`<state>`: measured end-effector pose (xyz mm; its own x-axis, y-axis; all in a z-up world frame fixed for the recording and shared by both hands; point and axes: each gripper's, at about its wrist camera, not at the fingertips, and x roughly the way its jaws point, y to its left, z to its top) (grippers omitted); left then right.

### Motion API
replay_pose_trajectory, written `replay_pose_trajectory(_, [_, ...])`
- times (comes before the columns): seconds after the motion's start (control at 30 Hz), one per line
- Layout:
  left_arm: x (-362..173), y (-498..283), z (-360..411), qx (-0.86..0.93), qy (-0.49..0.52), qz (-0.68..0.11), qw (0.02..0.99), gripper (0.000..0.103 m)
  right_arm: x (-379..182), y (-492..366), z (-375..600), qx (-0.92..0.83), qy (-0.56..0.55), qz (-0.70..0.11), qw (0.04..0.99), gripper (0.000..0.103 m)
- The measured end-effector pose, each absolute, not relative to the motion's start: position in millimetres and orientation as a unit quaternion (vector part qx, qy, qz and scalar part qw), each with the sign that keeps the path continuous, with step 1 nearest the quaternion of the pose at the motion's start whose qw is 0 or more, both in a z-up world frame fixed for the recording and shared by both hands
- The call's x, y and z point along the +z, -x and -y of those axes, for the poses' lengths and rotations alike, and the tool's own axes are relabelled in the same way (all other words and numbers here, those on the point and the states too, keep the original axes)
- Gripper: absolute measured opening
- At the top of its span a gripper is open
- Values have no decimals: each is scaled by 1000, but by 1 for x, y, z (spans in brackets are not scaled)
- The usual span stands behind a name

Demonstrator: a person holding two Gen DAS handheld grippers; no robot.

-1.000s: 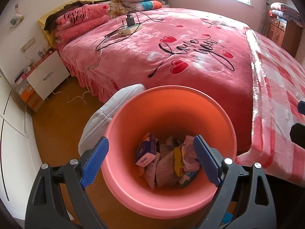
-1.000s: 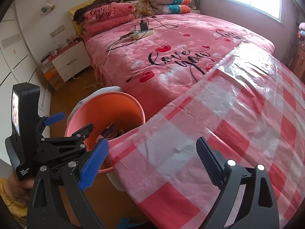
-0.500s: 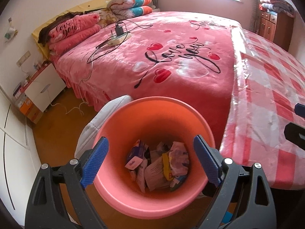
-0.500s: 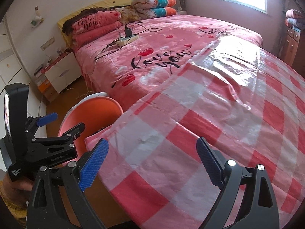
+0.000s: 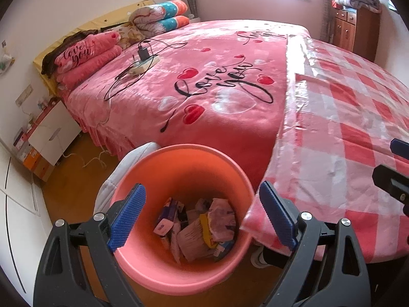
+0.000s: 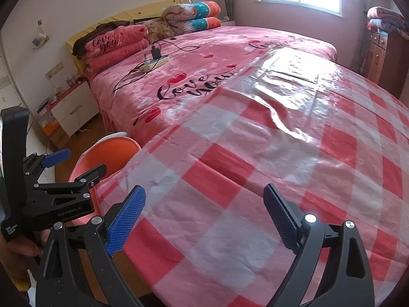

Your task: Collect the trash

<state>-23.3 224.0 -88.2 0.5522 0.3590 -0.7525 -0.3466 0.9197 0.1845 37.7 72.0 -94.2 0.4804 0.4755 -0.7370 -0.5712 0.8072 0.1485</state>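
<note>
A salmon-pink bin [image 5: 179, 153] stands on the floor against the bed's corner, with crumpled wrappers and small cartons [image 5: 202, 227] in its bottom. My left gripper [image 5: 202, 215] hovers above the bin's mouth, open, with nothing between its blue pads. In the right wrist view my right gripper [image 6: 203, 217] is open and empty over a red-and-white checked plastic cloth [image 6: 255, 179] on the bed. No loose trash shows on the cloth. The left gripper [image 6: 74, 165] and the bin [image 6: 107, 153] sit at the left of that view.
A pink "love you" blanket [image 5: 204, 81] covers the bed, with a power strip, charger and cables [image 5: 143, 64] on it. Folded quilts [image 5: 158, 20] lie at the head. A white nightstand [image 5: 51, 133] stands left, a wooden dresser [image 5: 352, 28] far right, a white padded thing [image 5: 122, 168] behind the bin.
Both grippers have drifted right along the bed. The bin looks smaller and lower in the left view and slid left in the right view. More checked cloth shows. Jaws are unchanged.
</note>
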Motion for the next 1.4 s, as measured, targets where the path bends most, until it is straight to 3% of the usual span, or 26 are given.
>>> replay_pose_trajectory(1.4, [-42,-43,-83,92,-46,-371,923,98,-76,-71,72,139,17,-320,937,92])
